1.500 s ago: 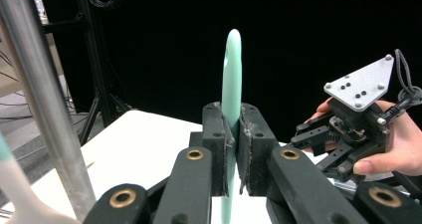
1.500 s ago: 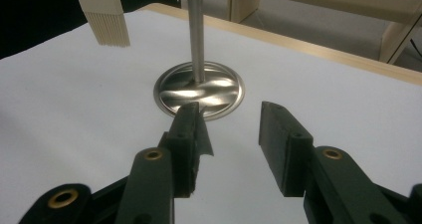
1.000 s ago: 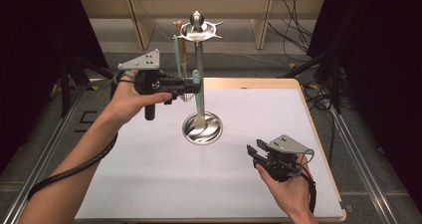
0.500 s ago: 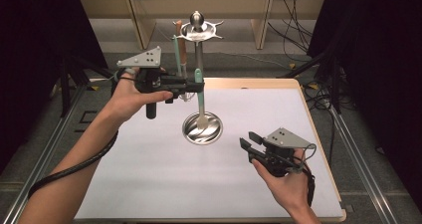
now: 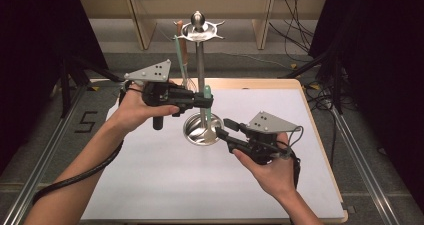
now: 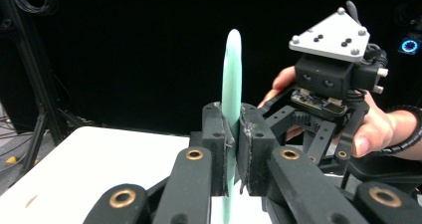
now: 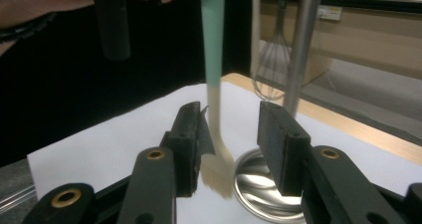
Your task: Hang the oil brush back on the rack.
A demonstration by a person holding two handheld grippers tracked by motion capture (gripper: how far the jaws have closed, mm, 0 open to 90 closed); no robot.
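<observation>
Two claws closing on one hanging utensil

Two risks stood out, by my judgement. The left claw was clamped on the mint-green handle of the utensil, which hung upright beside the pole of the steel rack, its pale lower end just above the rack's round base. If the right claw had shut on that pale end while the left kept its grip, the two hands could have pulled against each other and bent the utensil or jerked it loose. A sideways tug could also have knocked the pole, rocked the rack and set the whisk and the wooden-handled tool swinging on their hooks at the top.

A third risk was a poor catch: in the right gripper view the pale end lay close to the left-hand jaw rather than midway, so a closing grip might have pushed it aside instead of pinching it squarely.

As for pose, the left hand reached in from about 9 o'clock of the rack, forearm sloping up from the lower left, the claw levelled across toward the pole. The right hand sat at about 4 o'clock of the base, low over the white tabletop, its claw pointing toward 10 o'clock with the jaws standing apart on either side of the utensil's lower end, not touching it.
</observation>
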